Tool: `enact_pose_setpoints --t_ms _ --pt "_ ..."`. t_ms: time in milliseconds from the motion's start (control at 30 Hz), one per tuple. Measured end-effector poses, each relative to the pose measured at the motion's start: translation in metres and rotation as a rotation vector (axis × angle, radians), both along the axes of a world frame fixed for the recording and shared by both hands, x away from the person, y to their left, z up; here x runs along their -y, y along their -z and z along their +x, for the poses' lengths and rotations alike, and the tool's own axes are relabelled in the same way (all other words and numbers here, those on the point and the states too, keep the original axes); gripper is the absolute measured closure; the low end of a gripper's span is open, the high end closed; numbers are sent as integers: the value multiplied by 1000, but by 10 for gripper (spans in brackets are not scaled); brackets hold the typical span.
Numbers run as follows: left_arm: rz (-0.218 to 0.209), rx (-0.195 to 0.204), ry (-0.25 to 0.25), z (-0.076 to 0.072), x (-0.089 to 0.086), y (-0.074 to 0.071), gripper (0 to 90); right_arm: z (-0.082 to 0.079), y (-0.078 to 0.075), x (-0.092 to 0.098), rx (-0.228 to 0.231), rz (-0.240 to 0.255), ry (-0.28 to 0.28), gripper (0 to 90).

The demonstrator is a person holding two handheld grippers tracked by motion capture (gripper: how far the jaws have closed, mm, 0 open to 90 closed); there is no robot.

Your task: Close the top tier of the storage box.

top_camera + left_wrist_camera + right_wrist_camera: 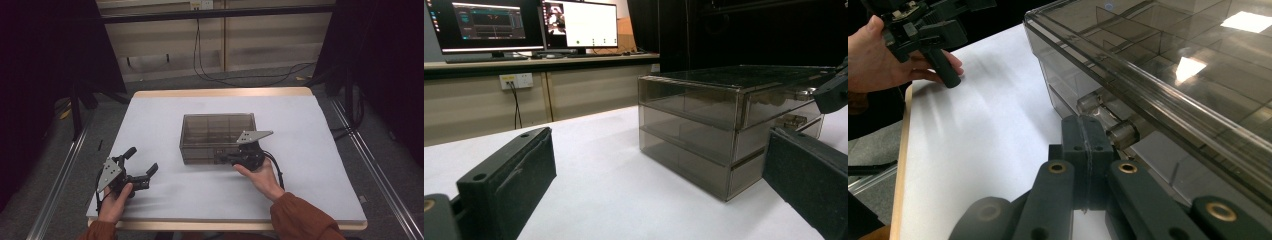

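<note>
A smoky see-through drawer box [217, 135] stands in the middle of the white table mat [165, 120]. It has stacked drawers and inner dividers [704, 125]. My right gripper [223, 159] lies at the box's front face with its jaws pressed together. In the right gripper view its tips [1087, 122] sit against the clear handle [1122, 133] of a drawer [1173, 60]; whether the handle is pinched I cannot tell. My left gripper [141, 160] rests on the mat at the front left, open and empty, and its wide-apart jaws [654, 150] point at the box.
The mat's wooden edge [220, 92] runs along the far side, with cables on the floor beyond. A desk with two monitors [524, 22] stands behind the table. The left hand and its gripper [928, 30] rest near the mat's corner.
</note>
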State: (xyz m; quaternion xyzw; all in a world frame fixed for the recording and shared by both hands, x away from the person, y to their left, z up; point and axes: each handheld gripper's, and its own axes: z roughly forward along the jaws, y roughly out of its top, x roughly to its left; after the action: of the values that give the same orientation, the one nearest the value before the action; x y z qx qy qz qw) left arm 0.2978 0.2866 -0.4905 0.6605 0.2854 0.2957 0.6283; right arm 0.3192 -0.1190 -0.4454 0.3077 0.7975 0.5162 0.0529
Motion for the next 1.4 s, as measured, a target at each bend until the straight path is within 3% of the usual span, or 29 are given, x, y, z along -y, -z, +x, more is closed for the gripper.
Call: enact_pose_setpoints --t_ms 767,900,1233,1400 --pt "1 0 2 0 0 0 9 2 -1 2 22 -12 19 900" --pt "-6 0 -4 0 0 0 9 3 0 2 4 -10 10 900" --pt "2 1 2 0 0 0 9 -6 -4 10 -3 25 -20 764" --pt "-1 1 -2 0 0 0 9 -12 -6 17 0 11 -8 683"
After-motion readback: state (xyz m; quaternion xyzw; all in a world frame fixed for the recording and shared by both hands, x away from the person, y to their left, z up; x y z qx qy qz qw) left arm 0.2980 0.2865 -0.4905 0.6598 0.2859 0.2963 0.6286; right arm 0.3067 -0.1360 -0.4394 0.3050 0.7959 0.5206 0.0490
